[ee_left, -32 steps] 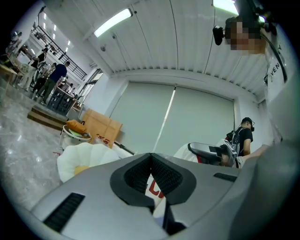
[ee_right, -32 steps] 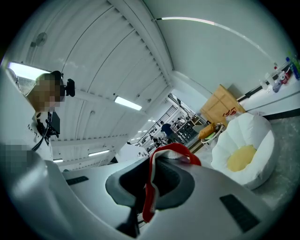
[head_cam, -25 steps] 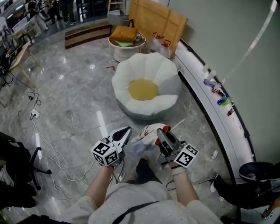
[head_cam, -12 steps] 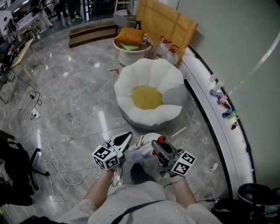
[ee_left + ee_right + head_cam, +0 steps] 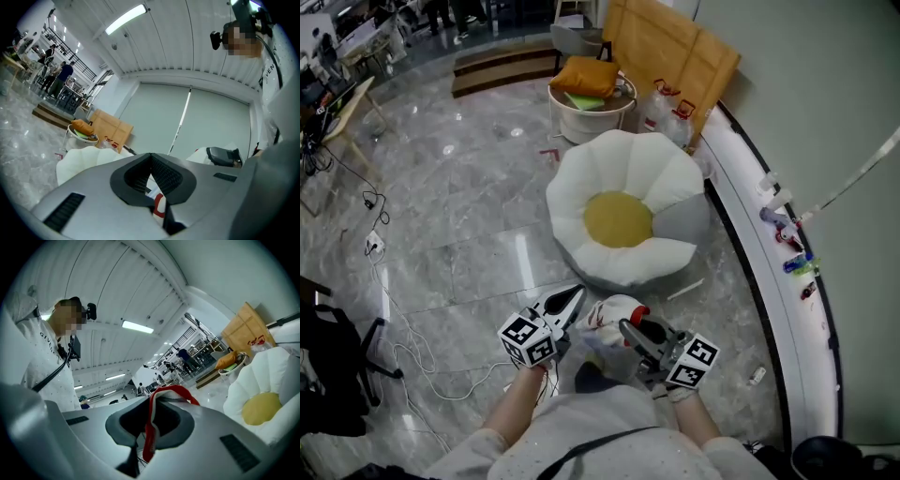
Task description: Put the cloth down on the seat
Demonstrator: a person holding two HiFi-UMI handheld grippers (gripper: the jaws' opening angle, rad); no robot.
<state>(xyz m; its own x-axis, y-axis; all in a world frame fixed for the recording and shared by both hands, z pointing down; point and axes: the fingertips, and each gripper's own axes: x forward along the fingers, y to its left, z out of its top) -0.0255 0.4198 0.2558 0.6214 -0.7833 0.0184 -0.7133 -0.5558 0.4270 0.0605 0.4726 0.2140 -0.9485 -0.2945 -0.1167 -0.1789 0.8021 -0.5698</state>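
The seat is a white flower-shaped floor cushion with a yellow middle, standing on the marble floor ahead of me; it also shows at the right of the right gripper view, seat. A white cloth with red trim hangs bunched between both grippers, just short of the seat's near edge. My left gripper is shut on a cloth edge. My right gripper is shut on the red-trimmed hem. Both grippers point roughly level toward the seat.
Behind the seat stand a round white table with an orange cushion, plastic bags and a leaning cardboard sheet. A curved white ledge with small bottles runs along the right. Cables lie on the floor at left.
Both grippers have moved forward toward the seat with the cloth still between them; the seat now lies closer and lower in the head view.
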